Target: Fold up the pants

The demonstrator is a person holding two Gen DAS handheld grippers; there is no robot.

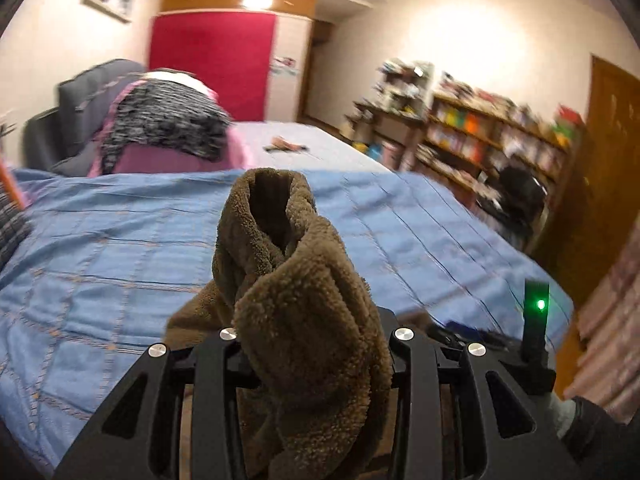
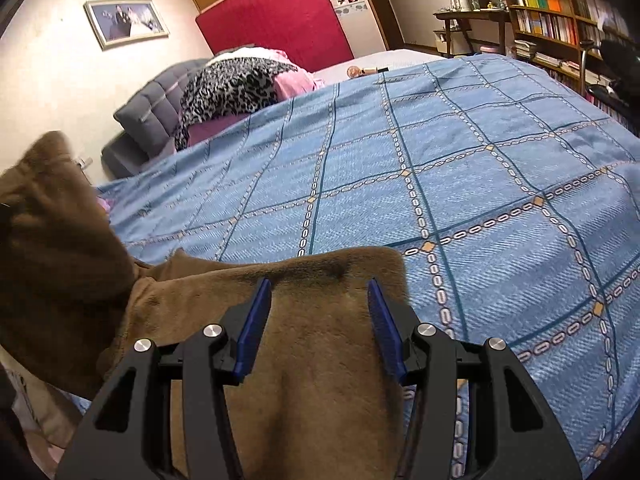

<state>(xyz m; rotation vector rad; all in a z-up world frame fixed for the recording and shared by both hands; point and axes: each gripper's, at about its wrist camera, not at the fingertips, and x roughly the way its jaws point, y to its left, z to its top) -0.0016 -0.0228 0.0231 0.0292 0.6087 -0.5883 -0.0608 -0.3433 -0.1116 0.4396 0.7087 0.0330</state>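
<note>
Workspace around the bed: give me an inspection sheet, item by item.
Surface: blue checked bedspread covering the bed, lightly creased.
Job's things: brown fleece pants; one part lies flat at the near edge of the bed, another part is bunched and lifted off it.
Clutter: leopard-print cloth on a pink pile by the grey headboard cushion; small items at the far side of the bed.
Grippers: left gripper shut on the bunched pants; right gripper open, jaws over the flat part.
Cables: nothing seen.
Surroundings: red panel, framed photo, full bookshelves.
</note>
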